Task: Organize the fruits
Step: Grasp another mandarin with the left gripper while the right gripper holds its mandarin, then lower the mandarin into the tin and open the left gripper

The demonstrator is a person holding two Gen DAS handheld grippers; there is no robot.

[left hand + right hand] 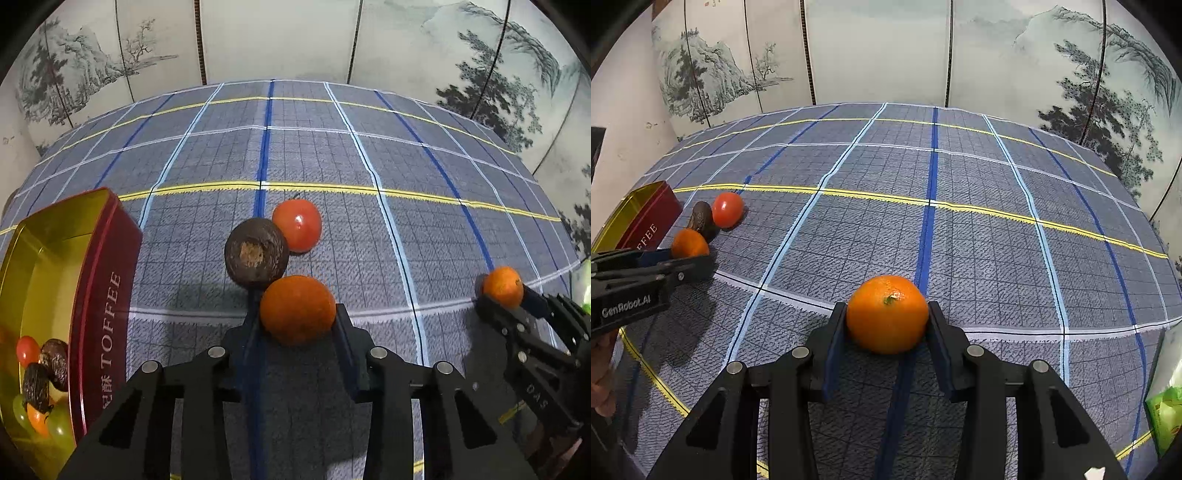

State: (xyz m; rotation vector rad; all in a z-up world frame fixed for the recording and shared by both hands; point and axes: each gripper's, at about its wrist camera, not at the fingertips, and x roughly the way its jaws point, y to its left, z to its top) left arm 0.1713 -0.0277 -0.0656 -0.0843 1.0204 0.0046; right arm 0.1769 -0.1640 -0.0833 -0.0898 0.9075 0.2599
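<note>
My left gripper (297, 314) is shut on an orange (297, 309) just above the checked cloth. Right behind it lie a dark brown fruit (256, 253) and a red tomato (297, 225). A red and gold toffee tin (66, 295) stands at the left and holds several small fruits (40, 384). My right gripper (886, 317) is shut on a second orange (887, 314), low over the cloth; it also shows in the left wrist view (503, 287). The right wrist view shows the left gripper (690, 254), its orange (689, 243), the brown fruit (701, 218), the tomato (727, 209) and the tin (642, 218).
A blue-grey checked tablecloth (960, 229) covers the table. Painted folding screens (886, 51) stand close behind its far edge. A green packet (1165, 413) lies at the right edge of the table. A hand (602, 373) holds the left gripper.
</note>
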